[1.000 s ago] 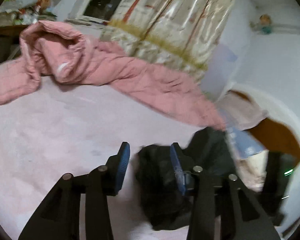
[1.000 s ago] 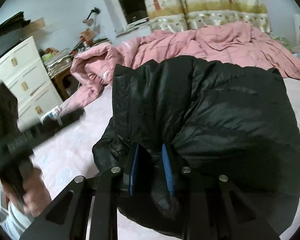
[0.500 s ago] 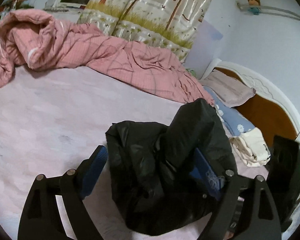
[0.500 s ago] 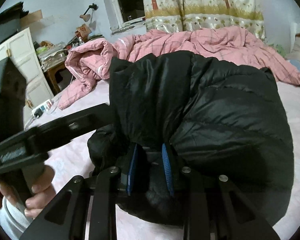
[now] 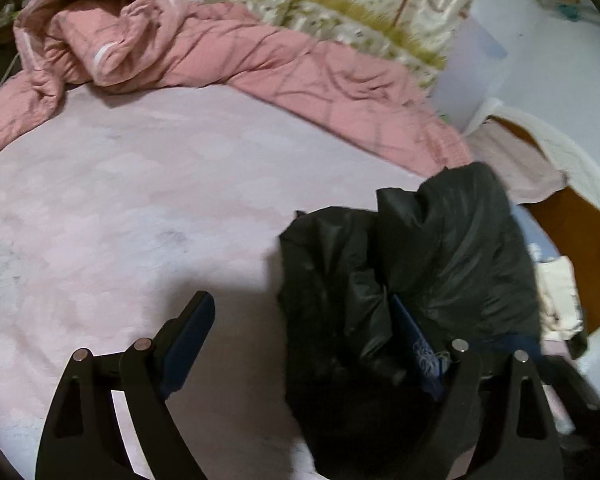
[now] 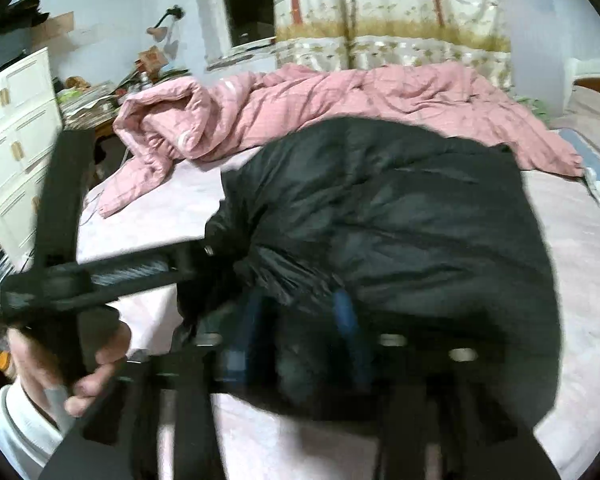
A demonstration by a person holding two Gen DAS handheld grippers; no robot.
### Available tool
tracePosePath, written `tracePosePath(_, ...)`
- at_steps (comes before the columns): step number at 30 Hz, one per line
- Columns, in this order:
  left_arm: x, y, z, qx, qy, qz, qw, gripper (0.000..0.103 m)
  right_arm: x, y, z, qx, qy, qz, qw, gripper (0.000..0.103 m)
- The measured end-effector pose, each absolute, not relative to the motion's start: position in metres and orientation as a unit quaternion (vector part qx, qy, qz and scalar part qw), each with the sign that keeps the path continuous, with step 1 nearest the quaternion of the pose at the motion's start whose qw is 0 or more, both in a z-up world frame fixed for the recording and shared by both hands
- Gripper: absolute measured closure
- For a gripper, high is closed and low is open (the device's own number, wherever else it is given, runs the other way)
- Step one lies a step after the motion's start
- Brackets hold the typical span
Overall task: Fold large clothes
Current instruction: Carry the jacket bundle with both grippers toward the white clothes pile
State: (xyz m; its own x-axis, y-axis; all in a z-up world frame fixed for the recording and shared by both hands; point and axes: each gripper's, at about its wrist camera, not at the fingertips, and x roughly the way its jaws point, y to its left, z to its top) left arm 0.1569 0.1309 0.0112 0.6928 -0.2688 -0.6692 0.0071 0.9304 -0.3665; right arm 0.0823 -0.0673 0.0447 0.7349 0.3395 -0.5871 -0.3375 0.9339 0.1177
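A black puffer jacket (image 5: 412, 280) lies bunched on the pink bed sheet (image 5: 120, 200). My left gripper (image 5: 300, 328) is wide open, its right finger against the jacket's fold and its left finger over bare sheet. In the right wrist view the jacket (image 6: 380, 220) fills the middle. My right gripper (image 6: 296, 320) holds a bunch of its fabric between the blue pads, blurred. The left gripper's body (image 6: 68, 272) and the hand holding it show at the left.
A crumpled pink quilt (image 5: 220, 52) lies across the far side of the bed before a patterned curtain (image 6: 380, 12). White drawers (image 6: 12, 128) and a cluttered desk stand at the left. The headboard (image 5: 572, 208) and pillows are at the right.
My left gripper opened wide and moved in beside the jacket, then drew slightly left. The right gripper keeps its hold and the jacket has shifted lower; the right view is blurred by motion.
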Motion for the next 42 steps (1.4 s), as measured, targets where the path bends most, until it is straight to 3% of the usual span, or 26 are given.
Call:
tracePosePath(4,0.162,0.121,-0.004,-0.139,0.410,-0.045,0.900,0.016,0.068,-0.090,0.063,0.004,0.288,0.152,0.946,0.031)
tracePosePath(6,0.160,0.121,-0.008,-0.148,0.411,-0.042,0.899,0.017,0.067,-0.107,0.070,0.004,0.281,0.133,0.950,0.026)
tracePosePath(12,0.131,0.128,0.027,-0.184,0.333,-0.082,0.921,0.025,0.080,-0.173,0.073,0.023,0.284,0.057,0.957,0.018)
tracePosePath(16,0.096,0.133,0.057,-0.208,0.254,-0.146,0.933,0.001,0.084,-0.212,0.064,0.056,0.289,0.039,0.955,0.018)
tracePosePath(18,0.090,0.127,0.063,-0.202,0.242,-0.170,0.934,0.001,0.086,-0.226,0.057,0.071,0.291,0.036,0.953,0.018)
tracePosePath(26,0.133,0.094,0.030,-0.179,0.334,-0.163,0.911,0.001,0.094,-0.232,0.037,0.090,0.293,0.045,0.951,0.018)
tracePosePath(30,0.158,0.087,-0.004,-0.163,0.416,-0.117,0.887,0.000,0.095,-0.228,0.032,0.086,0.288,0.056,0.952,0.015)
tracePosePath(33,0.165,0.096,-0.029,-0.217,0.471,-0.113,0.847,0.000,0.097,-0.226,0.025,0.087,0.289,0.069,0.951,0.013)
tracePosePath(42,0.158,0.091,-0.040,-0.242,0.437,-0.145,0.854,0.000,0.121,-0.227,-0.001,0.161,0.349,0.146,0.912,0.010)
